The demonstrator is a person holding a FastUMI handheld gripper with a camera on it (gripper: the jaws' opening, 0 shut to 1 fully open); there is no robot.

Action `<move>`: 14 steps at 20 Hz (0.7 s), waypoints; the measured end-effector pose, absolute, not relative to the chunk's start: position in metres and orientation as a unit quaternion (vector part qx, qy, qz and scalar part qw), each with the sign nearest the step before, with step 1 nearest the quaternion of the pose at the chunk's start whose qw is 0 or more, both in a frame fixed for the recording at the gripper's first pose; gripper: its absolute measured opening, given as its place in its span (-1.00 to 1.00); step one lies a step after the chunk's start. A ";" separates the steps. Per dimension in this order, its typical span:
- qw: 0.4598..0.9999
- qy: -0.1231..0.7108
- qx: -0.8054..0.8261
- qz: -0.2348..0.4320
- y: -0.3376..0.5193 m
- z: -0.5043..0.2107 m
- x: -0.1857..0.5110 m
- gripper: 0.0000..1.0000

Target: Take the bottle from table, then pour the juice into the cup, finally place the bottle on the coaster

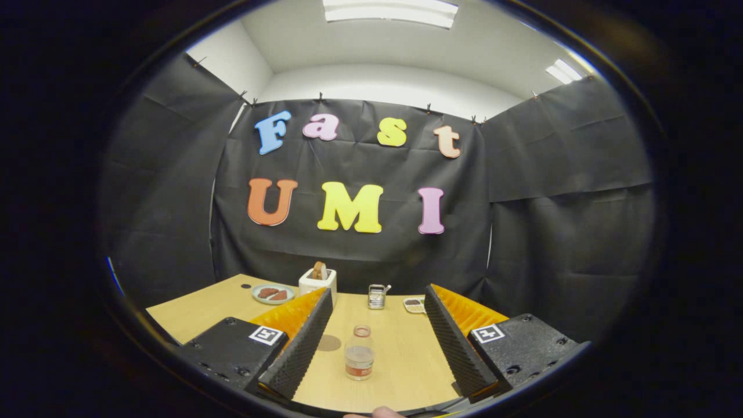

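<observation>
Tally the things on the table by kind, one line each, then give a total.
Bottles: 1, standing between the open tool's fingers
Coasters: 1
Plates: 1
Toasters: 1
Metal cups: 1
Small dishes: 1
Total: 6

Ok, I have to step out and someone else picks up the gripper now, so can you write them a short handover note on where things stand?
Hand-held gripper: open, holding nothing, fingers spread either side of the bottle.
Bottle: upright on the table, between the fingers but untouched, partly filled.
Coaster: flat on the table, just beside the bottle, next to one finger.
Cup: what looks like it stands beyond the bottle, near the table's far edge.
Done: nothing yet.
Left: grasp the bottle, pour the juice into the cup, set the bottle on the coaster.
</observation>
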State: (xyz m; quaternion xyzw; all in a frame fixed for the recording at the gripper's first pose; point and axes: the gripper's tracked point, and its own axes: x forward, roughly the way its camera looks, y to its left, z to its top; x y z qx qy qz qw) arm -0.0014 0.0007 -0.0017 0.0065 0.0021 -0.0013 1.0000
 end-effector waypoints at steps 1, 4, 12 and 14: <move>1.000 0.003 0.007 -0.002 0.000 -0.002 -0.002 1.00; 1.000 0.003 0.010 -0.004 -0.003 -0.001 -0.002 1.00; 1.000 0.007 0.008 -0.003 0.000 -0.004 -0.002 1.00; 1.000 0.009 0.008 -0.003 -0.001 -0.005 -0.002 1.00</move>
